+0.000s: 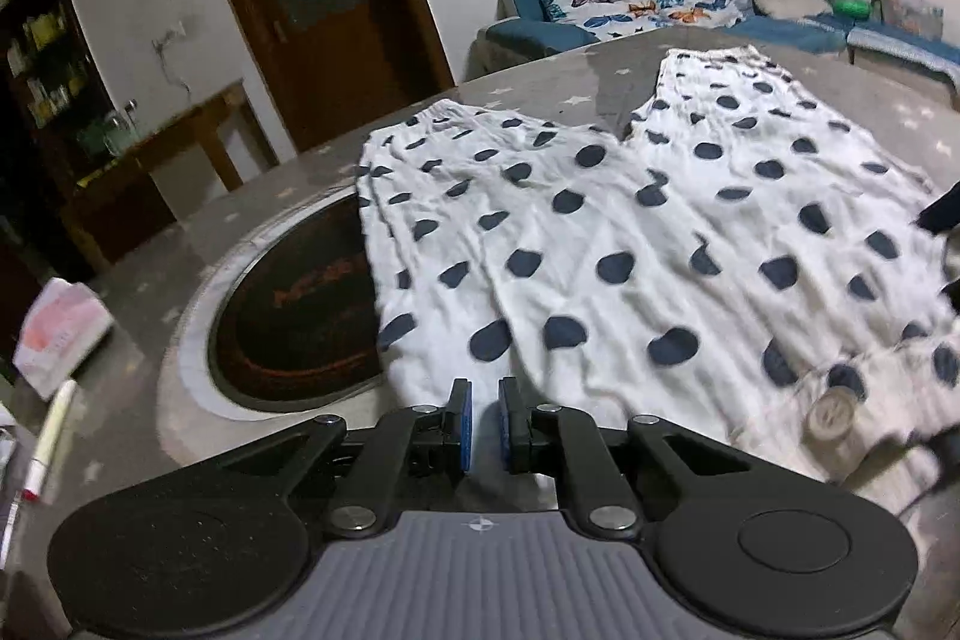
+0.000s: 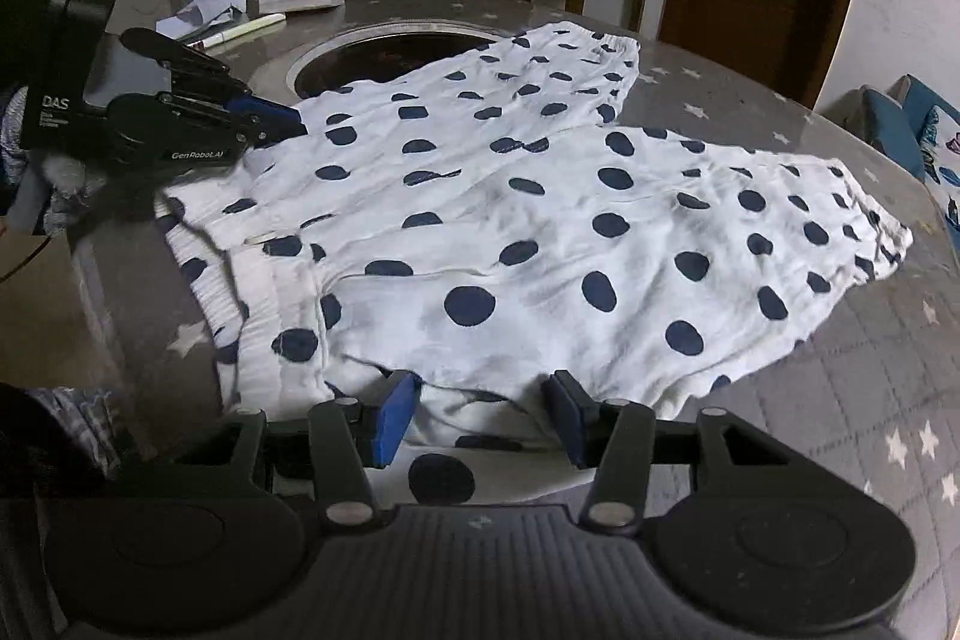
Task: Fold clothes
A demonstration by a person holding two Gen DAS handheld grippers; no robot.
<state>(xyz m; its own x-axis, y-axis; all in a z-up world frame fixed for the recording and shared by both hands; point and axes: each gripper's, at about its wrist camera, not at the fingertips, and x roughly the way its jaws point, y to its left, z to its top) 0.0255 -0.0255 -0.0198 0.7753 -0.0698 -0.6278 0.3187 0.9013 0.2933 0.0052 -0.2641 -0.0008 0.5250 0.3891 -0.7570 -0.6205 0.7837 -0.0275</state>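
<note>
White pants with dark blue dots (image 1: pixel 630 232) lie spread flat on the grey star-patterned table, legs pointing away; they also show in the right wrist view (image 2: pixel 540 220). My left gripper (image 1: pixel 485 424) sits at the near edge of the pants, its blue pads almost together with a narrow gap, and white cloth lies between them. It shows from the side in the right wrist view (image 2: pixel 282 118), at the pants' waist edge. My right gripper (image 2: pixel 480 415) is open, its pads wide apart over the waistband corner with cloth lying between them.
A round dark burner inset (image 1: pixel 300 304) sits in the table, partly under one pant leg. A tissue pack (image 1: pixel 60 328) and a pen (image 1: pixel 51 436) lie at the left. A blue sofa with butterfly pillows (image 1: pixel 648 1) stands beyond the table.
</note>
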